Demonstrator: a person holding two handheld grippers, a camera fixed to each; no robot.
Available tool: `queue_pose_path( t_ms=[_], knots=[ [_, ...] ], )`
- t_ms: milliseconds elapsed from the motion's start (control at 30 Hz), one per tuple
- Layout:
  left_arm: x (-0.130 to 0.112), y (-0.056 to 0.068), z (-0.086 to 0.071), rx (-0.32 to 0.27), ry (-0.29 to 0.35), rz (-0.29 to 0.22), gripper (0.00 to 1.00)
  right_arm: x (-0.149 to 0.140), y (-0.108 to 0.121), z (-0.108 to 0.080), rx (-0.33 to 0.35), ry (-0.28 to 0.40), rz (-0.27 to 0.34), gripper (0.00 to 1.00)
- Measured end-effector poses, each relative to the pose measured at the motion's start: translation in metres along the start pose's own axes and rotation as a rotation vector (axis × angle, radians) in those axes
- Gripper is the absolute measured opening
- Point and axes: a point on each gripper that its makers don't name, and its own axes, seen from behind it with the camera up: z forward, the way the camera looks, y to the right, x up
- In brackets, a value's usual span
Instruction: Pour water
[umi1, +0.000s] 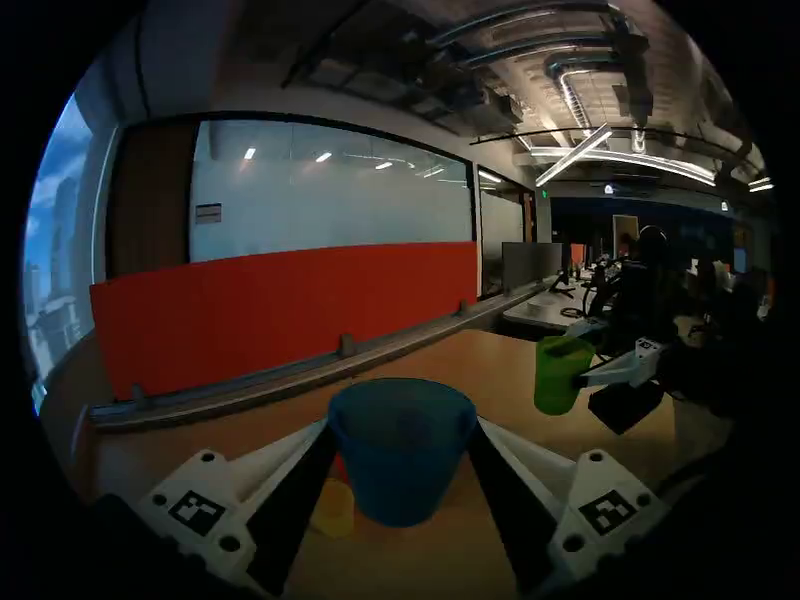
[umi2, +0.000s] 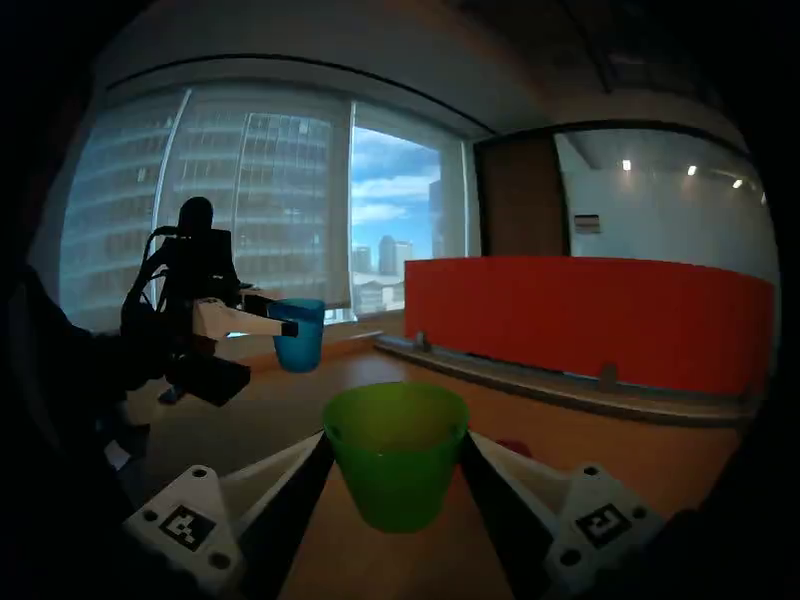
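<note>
Open-plan office. Left gripper view: red desk divider (umi1: 290, 310) along wooden desk (umi1: 480, 360), glass-walled room (umi1: 330, 190) at centre, further desks (umi1: 540, 312) with monitors (umi1: 530, 265) at right, exposed ducts (umi1: 560, 60) and strip lights (umi1: 575, 155) upper right. Right gripper view: tall windows (umi2: 250, 200) upper left, city towers beyond

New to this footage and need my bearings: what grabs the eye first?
A blue cup sits upright, clamped in the left hand-held gripper, low in the centre of the left gripper view. A green cup is clamped likewise in the right hand-held gripper in the right gripper view. Behind both runs a bright red partition along the desk.
</note>
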Motion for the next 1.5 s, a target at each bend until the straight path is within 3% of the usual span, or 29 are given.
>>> queue_pose_path(
  t_ms=[500, 800, 1500],
  knots=[
    [-0.033, 0.01, -0.006, -0.026, -0.077, 0.02, 0.87, -0.005, 0.009, -0.015, -0.021, -0.038, -0.004, 0.89],
    [-0.062, 0.018, 0.002, -0.04, -0.172, 0.087, 0.87, -0.021, 0.017, -0.016, -0.034, -0.107, -0.038, 0.89],
    [-0.15, 0.029, 0.014, -0.113, -0.414, 0.156, 0.87, -0.079, 0.029, -0.018, 0.003, -0.283, -0.017, 0.89]
  ],
)
